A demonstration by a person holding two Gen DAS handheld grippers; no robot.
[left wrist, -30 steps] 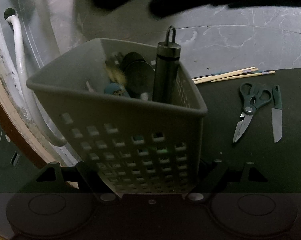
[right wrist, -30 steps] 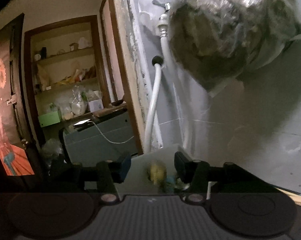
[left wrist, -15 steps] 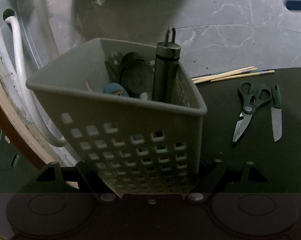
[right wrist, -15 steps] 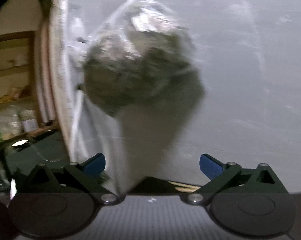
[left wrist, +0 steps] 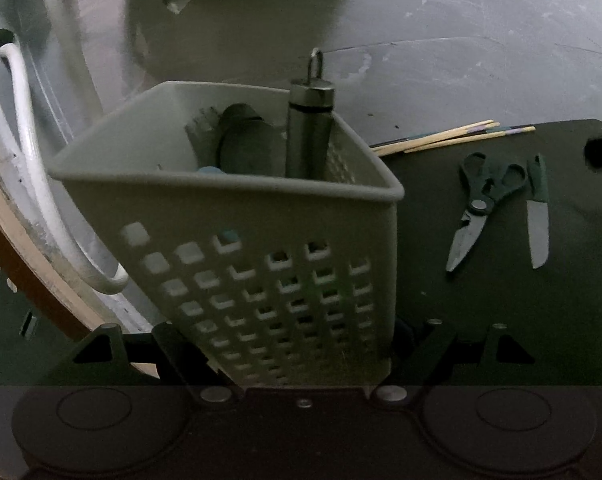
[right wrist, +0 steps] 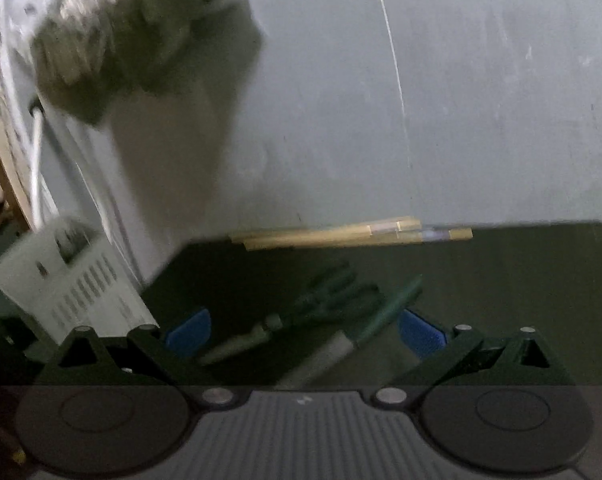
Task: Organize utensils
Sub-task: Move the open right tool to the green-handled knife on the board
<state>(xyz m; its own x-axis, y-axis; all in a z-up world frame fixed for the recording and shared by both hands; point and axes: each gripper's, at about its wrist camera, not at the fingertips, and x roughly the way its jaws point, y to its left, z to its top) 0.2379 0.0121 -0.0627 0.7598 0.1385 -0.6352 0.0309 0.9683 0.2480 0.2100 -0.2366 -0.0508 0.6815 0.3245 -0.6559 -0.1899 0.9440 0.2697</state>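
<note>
Right gripper (right wrist: 303, 330) has swung away from the wall and the hanging plastic bag (right wrist: 133, 36) and now looks down at the dark mat (right wrist: 501, 280); a second ago it was aimed over the caddy toward the doorway. Its jaws went from half-closed to spread wide with nothing between them, so whatever it carried is dropped off. Scissors (right wrist: 301, 312) and knife (right wrist: 365, 328) lie side by side on the mat right in front of its blue pads (right wrist: 189, 330), blurred. Chopsticks (right wrist: 341, 234) sit further back at the mat's edge by the wall. Left gripper (left wrist: 303, 360) hasn't budged: clamped on the lower part of the perforated caddy (left wrist: 229, 216), jaws closing a touch tighter, holding it tilted. Caddy already holds a steel cylinder with a ring top (left wrist: 311, 128) and a few dark utensils. Reads as one deposit done, next pick lining up, probably scissors or knife. Three items left on the mat.
</note>
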